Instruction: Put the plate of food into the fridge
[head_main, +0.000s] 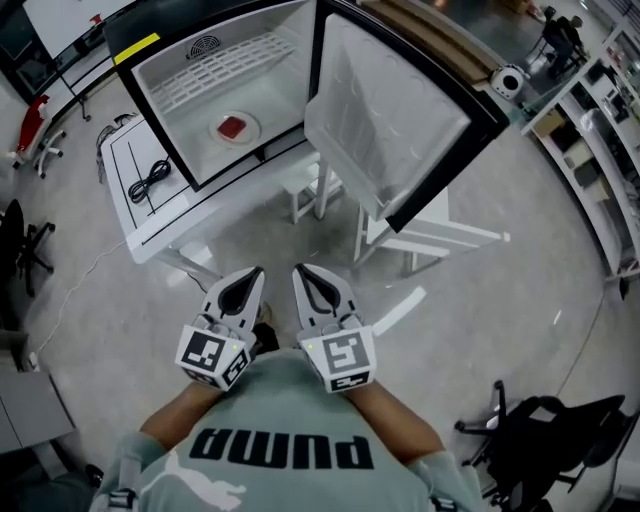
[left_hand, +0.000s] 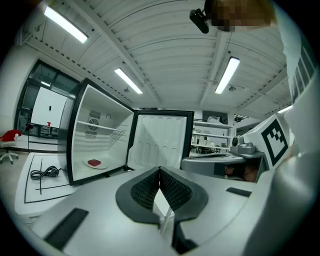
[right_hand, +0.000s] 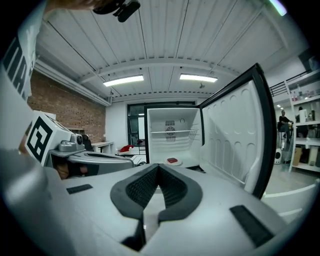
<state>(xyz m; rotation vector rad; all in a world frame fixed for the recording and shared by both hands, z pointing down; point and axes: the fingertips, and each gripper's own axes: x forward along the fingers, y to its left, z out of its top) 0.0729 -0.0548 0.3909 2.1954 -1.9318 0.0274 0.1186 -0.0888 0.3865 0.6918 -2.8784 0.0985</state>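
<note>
- The fridge (head_main: 170, 75) stood wide open, far in front of both sets of jaws.
- Its door (head_main: 390, 110) swung out ahead of the jaws, off to the right.
- The white table (head_main: 125, 175) held the fridge up.
- The left gripper (head_main: 252, 277) had its jaws pressed together, holding nothing.
- The right gripper (head_main: 306, 275), just beside it, was closed and empty too.
- The plate (head_main: 237, 128) sat on the fridge floor, well ahead of the jaws.
- The red food (head_main: 232, 127) lay on it.
</note>
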